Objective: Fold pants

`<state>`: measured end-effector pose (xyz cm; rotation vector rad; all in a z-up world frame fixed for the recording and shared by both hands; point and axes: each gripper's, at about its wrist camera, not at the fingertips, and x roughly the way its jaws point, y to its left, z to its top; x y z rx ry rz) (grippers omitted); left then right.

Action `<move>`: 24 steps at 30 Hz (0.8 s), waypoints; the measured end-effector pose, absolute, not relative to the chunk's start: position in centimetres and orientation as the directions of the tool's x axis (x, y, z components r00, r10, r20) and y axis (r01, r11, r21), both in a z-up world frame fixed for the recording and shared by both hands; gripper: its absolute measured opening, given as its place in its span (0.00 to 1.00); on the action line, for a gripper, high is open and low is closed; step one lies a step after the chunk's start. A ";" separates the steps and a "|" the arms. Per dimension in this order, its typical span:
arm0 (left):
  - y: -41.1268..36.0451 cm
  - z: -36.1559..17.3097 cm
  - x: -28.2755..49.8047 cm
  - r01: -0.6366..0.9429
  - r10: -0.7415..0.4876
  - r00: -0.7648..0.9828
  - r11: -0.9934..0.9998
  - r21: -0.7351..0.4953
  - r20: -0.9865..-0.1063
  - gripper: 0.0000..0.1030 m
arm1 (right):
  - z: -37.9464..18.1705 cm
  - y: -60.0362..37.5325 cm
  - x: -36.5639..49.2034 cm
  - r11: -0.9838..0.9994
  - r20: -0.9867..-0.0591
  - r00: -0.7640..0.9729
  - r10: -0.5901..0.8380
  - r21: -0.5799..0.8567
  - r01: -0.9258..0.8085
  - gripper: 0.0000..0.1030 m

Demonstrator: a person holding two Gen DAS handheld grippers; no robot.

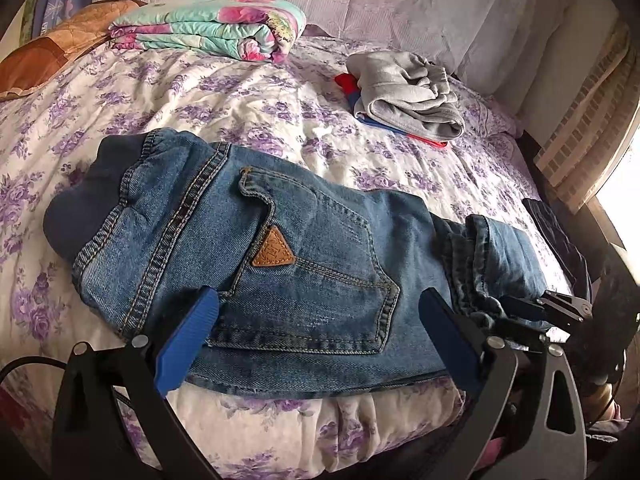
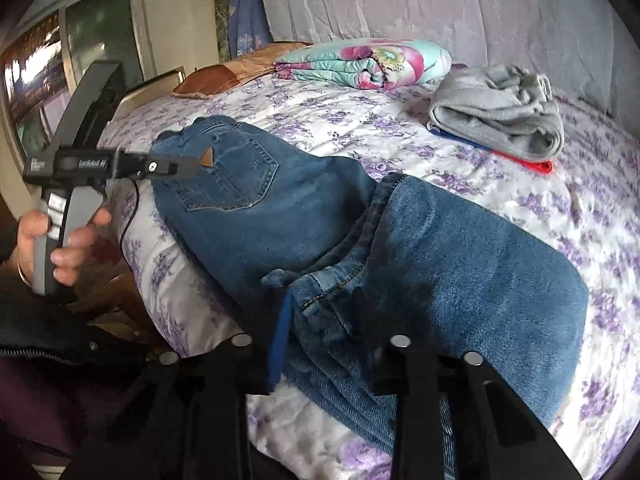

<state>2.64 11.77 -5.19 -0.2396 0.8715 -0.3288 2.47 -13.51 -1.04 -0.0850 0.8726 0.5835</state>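
A: Left gripper (image 1: 320,332): how do its blue fingers (image 1: 188,344) stand?

B: Spread wide, released, holding nothing. They hover over the near edge of the jeans (image 1: 280,264), one to each side of the back pocket (image 1: 320,280) with its tan triangular patch (image 1: 274,254).

A: And the right gripper (image 2: 324,344)?

B: Its fingers (image 2: 280,340) are closed on a bunch of denim at the leg hems, grasping the jeans (image 2: 440,264). In the left wrist view its dark tip (image 1: 560,312) shows at the same bunched hems.

A: Position of the jeans?

B: Along the near edge of the bed (image 1: 180,92), on the purple-flowered cover; navy waistband (image 1: 80,208) to the left, the legs doubled back so the hems lie over the thigh part.

A: Farther out?

B: A folded grey garment (image 1: 408,92) on red and blue cloth, well apart from the jeans; a folded floral quilt (image 1: 212,28) and a brown pillow (image 1: 52,52) near the wall. The person's left hand (image 2: 60,240) grips the left tool's handle.
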 end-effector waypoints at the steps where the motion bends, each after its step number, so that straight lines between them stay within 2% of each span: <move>1: 11.7 -5.2 2.7 0.184 -0.378 0.598 0.923 -0.338 -0.707 0.95 | -1.2 -14.2 2.9 0.836 -0.736 0.477 0.480 0.219 -0.504 0.22; 4: 11.7 -5.2 2.7 0.183 -0.376 0.597 0.924 -0.337 -0.708 0.95 | -1.5 -15.8 3.6 0.815 -0.710 0.439 0.550 0.342 -0.468 0.19; 6: 11.8 -5.2 2.7 0.183 -0.379 0.597 0.923 -0.339 -0.708 0.95 | -1.3 -16.2 3.5 0.805 -0.698 0.433 0.570 0.371 -0.462 0.19; 11: 11.8 -5.2 2.6 0.183 -0.378 0.599 0.923 -0.339 -0.706 0.95 | -0.9 -15.3 3.2 0.814 -0.712 0.444 0.544 0.320 -0.484 0.21; 15: 11.7 -5.2 2.6 0.183 -0.378 0.598 0.923 -0.339 -0.707 0.95 | -1.3 -13.1 3.0 0.853 -0.761 0.492 0.424 0.153 -0.499 0.30; 16: 11.7 -5.2 2.6 0.182 -0.377 0.599 0.923 -0.338 -0.707 0.95 | -1.5 -12.6 2.9 0.854 -0.769 0.499 0.399 0.113 -0.508 0.29; 18: 11.7 -5.2 2.5 0.181 -0.376 0.600 0.924 -0.338 -0.707 0.95 | -1.4 -12.0 2.6 0.854 -0.763 0.524 0.379 0.071 -0.515 0.17; 19: 11.7 -5.1 2.5 0.181 -0.377 0.600 0.923 -0.338 -0.706 0.95 | -1.0 -12.2 2.6 0.857 -0.750 0.532 0.393 0.088 -0.508 0.14; 22: 11.7 -5.1 2.5 0.185 -0.382 0.599 0.921 -0.343 -0.704 0.95 | 1.7 -13.6 2.3 0.835 -0.680 0.544 0.492 0.191 -0.516 0.13; 24: 11.7 -5.1 2.5 0.188 -0.383 0.600 0.921 -0.342 -0.702 0.95 | 3.1 -13.4 1.9 0.819 -0.657 0.549 0.517 0.192 -0.541 0.13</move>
